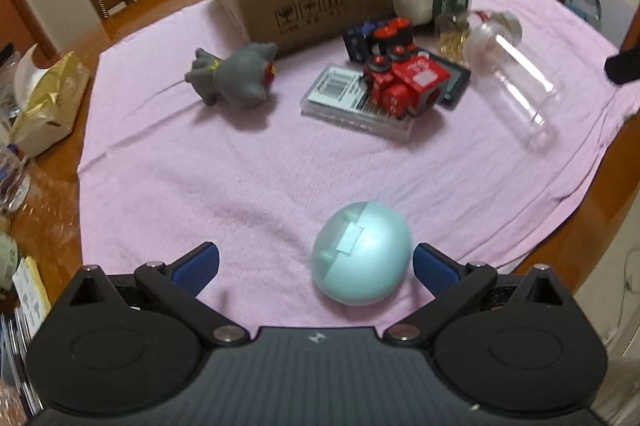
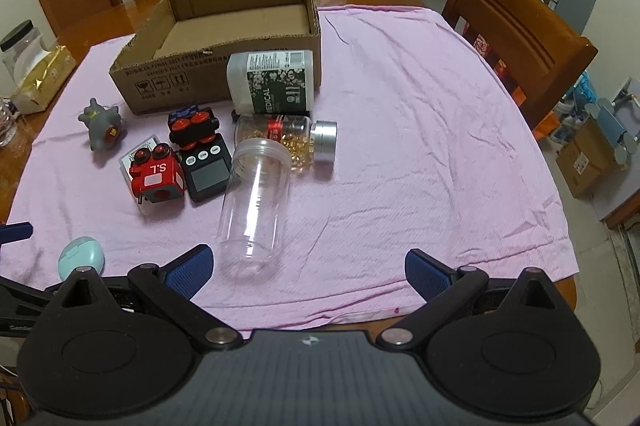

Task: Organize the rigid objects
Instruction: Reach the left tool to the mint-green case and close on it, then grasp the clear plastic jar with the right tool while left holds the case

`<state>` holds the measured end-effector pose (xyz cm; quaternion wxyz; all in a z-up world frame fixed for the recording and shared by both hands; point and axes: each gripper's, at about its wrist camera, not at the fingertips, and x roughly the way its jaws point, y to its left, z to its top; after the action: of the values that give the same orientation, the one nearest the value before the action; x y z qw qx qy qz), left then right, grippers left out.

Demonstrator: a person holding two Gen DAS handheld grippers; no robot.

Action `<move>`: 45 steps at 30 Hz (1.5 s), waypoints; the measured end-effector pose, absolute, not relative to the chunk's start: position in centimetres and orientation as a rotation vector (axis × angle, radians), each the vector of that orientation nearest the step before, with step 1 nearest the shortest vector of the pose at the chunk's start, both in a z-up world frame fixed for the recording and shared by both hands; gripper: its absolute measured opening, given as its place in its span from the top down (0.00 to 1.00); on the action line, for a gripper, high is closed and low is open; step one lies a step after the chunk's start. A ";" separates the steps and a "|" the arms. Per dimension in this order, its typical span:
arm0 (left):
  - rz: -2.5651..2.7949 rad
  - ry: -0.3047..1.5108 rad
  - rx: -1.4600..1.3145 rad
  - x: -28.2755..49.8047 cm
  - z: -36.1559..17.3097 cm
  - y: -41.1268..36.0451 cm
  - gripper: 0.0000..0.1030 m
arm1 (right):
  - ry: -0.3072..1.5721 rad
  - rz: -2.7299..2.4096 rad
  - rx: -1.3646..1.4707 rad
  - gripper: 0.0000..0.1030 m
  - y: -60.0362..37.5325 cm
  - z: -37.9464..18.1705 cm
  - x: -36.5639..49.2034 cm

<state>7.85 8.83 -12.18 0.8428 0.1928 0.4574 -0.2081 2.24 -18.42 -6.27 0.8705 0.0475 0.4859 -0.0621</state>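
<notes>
The pale teal egg-shaped capsule (image 1: 362, 253), lying on the pink cloth (image 1: 248, 169) of the desk between the spread fingers of the left gripper (image 1: 316, 262), is judged light, hard and slippery, best pinched across its widest middle, while the right gripper (image 2: 306, 268) hangs spread and empty.

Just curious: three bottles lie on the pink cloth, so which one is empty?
The clear plastic jar, lidless and see-through. The capsule bottle holds golden capsules; the white medical bottle is opaque.
</notes>
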 end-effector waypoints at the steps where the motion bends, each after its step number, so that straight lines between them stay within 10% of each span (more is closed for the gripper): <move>1: -0.451 0.967 0.411 8.1 -12.4 8.9 0.01 | 1.019 -0.135 0.100 0.00 -18.3 -6.3 2.3; 20: -0.410 1.008 0.295 10.5 -13.6 10.2 0.01 | 1.082 -0.119 0.064 0.00 -16.9 -9.6 3.9; 32: -0.431 1.042 0.245 9.2 -12.4 9.3 0.50 | 1.058 -0.042 0.046 0.00 -16.6 -10.1 4.8; 45: -0.415 1.038 0.214 9.2 -12.4 9.4 0.50 | 1.115 0.172 0.121 0.00 -14.7 -11.9 6.8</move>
<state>9.21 9.38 -12.37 0.8425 0.1014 0.4912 -0.1967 6.80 -14.69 -11.88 0.8433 0.0575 0.5282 0.0812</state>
